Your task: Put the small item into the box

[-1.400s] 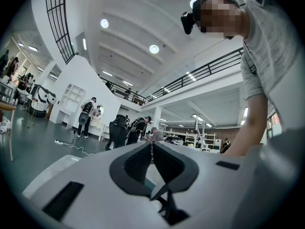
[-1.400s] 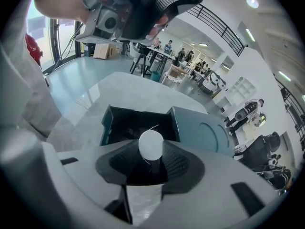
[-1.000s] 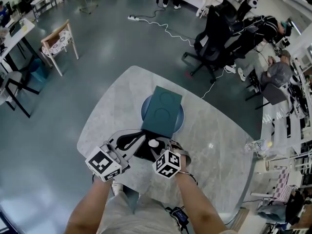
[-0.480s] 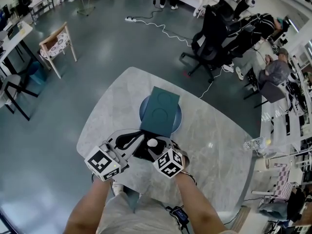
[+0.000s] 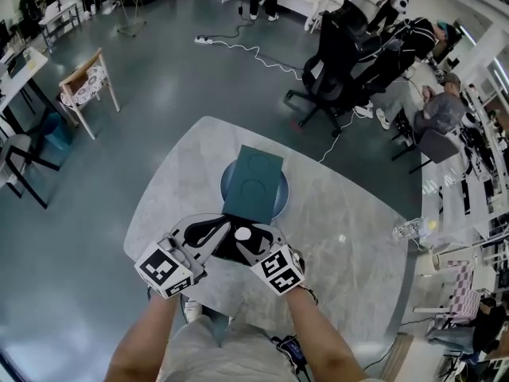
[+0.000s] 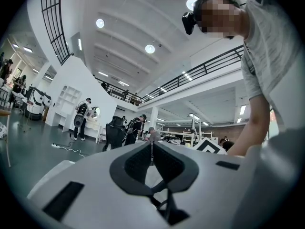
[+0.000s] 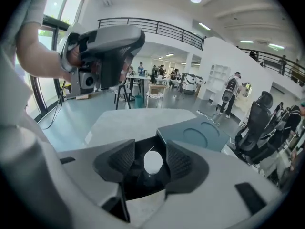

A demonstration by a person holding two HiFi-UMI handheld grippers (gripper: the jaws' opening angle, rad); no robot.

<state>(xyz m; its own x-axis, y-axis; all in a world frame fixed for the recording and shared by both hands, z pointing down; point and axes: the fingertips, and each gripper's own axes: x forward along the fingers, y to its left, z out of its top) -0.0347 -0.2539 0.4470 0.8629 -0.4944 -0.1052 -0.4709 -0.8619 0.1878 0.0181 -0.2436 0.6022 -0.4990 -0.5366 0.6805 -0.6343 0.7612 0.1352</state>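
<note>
A small white egg-shaped item lies in a dark open box at the near side of the grey table. My right gripper hovers over it, tilted down. Its jaws have just been opening and stand wide, with the item showing between them and the pads clear of it. A teal lid rests on a blue round plate just beyond. My left gripper is beside the box on the left, pointing about level, pads together on nothing.
A clear plastic bottle lies near the table's right edge. Off the table stand a black office chair, a wooden chair and a cable on the floor. People sit at desks at the far right.
My right gripper has risen a little and rolled, its jaws wider apart than before. The white item stays in the dark box. The left gripper has hardly moved.
</note>
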